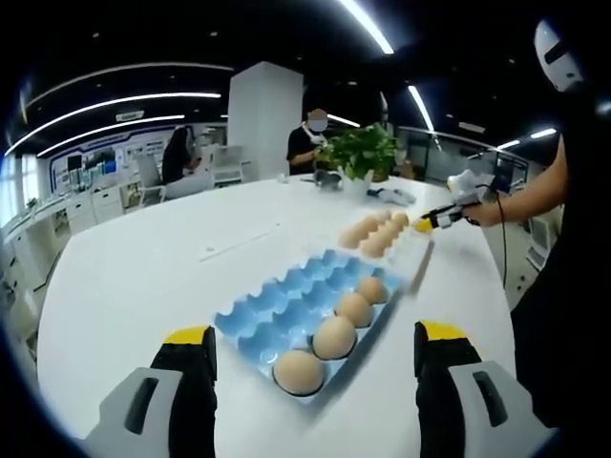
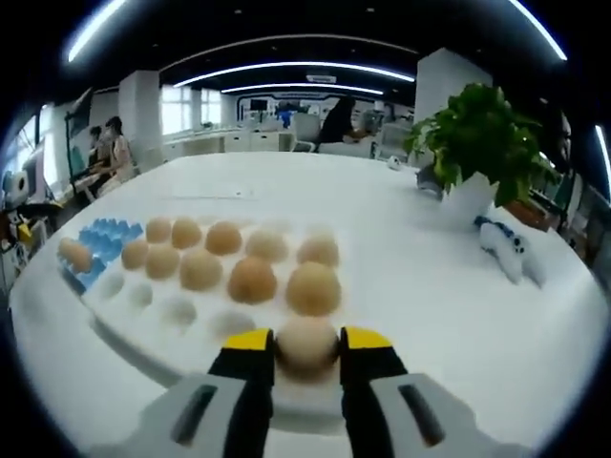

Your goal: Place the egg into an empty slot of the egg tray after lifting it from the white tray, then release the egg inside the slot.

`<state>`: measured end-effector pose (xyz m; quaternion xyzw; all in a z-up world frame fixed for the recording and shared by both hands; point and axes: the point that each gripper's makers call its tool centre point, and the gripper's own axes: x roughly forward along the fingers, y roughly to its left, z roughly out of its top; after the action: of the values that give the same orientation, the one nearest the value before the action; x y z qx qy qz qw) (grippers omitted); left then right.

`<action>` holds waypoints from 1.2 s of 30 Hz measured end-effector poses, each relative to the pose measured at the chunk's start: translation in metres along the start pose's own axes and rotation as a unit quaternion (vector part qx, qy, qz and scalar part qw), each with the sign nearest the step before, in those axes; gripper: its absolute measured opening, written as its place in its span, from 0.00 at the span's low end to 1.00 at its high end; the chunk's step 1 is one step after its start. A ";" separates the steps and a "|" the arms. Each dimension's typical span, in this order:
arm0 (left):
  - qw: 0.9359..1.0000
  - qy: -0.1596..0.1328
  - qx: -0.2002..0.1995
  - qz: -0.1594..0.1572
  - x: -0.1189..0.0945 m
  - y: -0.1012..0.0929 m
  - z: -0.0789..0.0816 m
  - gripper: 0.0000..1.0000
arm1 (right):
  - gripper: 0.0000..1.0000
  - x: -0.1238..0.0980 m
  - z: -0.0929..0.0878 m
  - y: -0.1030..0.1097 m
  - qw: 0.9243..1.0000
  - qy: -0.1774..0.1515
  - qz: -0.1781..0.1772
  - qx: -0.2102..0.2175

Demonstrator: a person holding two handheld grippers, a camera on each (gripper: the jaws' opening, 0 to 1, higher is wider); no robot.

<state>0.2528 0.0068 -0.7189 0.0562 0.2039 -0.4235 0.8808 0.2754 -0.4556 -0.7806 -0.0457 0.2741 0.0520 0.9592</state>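
Our right gripper (image 2: 306,355) pinches an egg (image 2: 306,345) between its yellow-tipped jaws, at the near edge of the white tray (image 2: 143,351). We can't tell whether the egg is lifted or sits in its cup. The left gripper (image 1: 315,348) is spread wide with nothing between its jaws, hovering over the near end of the blue tray (image 1: 277,305).

In the left gripper view the blue tray holds four eggs along its right row; the other slots look free. The white tray sits just beyond it, touching or nearly touching, and the right gripper shows there at its far end, with a hand (image 1: 492,212) behind it.

Risks, as we judge them:
- The grip looks to fall at mid-egg or lower, so the smooth shell could slip during the carry.
- Squeezing harder to stop that could crack it.
- Neighbouring eggs sit close behind the held one; a tilted lift could knock them.
- The free slots sit beside filled ones, so a sloppy descent could hit an egg.
- Releasing above the slot could chip the shell.

Hard to read:
- The jaws hide the egg's underside and the contact with its cup.
- The near part of the white tray is blurred, so its empty cups are hard to count.
- The plant (image 2: 482,138) and white object (image 2: 506,250) on the table (image 2: 401,267) are off the path.
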 end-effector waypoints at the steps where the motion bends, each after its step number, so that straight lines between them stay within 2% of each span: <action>1: 1.000 0.000 -0.002 0.001 0.000 0.000 0.000 0.86 | 0.25 -0.002 0.002 0.000 1.000 -0.004 -0.002 0.000; 9: 1.000 -0.001 0.000 0.005 0.000 0.003 -0.001 0.86 | 0.25 -0.020 0.019 -0.005 1.000 -0.028 -0.007 0.005; 20: 1.000 -0.002 -0.001 0.001 0.002 0.001 -0.002 0.85 | 0.25 -0.027 0.030 0.032 0.999 -0.042 0.021 0.003; 31: 1.000 -0.001 0.000 0.001 0.001 -0.001 -0.002 0.85 | 0.25 -0.022 0.055 0.092 0.993 -0.063 0.101 -0.016; 36: 1.000 -0.001 0.001 0.000 0.000 -0.001 -0.002 0.85 | 0.25 -0.020 0.057 0.111 0.990 -0.063 0.128 -0.022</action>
<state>0.2511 0.0065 -0.7204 0.0564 0.2027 -0.4235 0.8811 0.2742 -0.3403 -0.7282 -0.0276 0.2160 0.1834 0.9586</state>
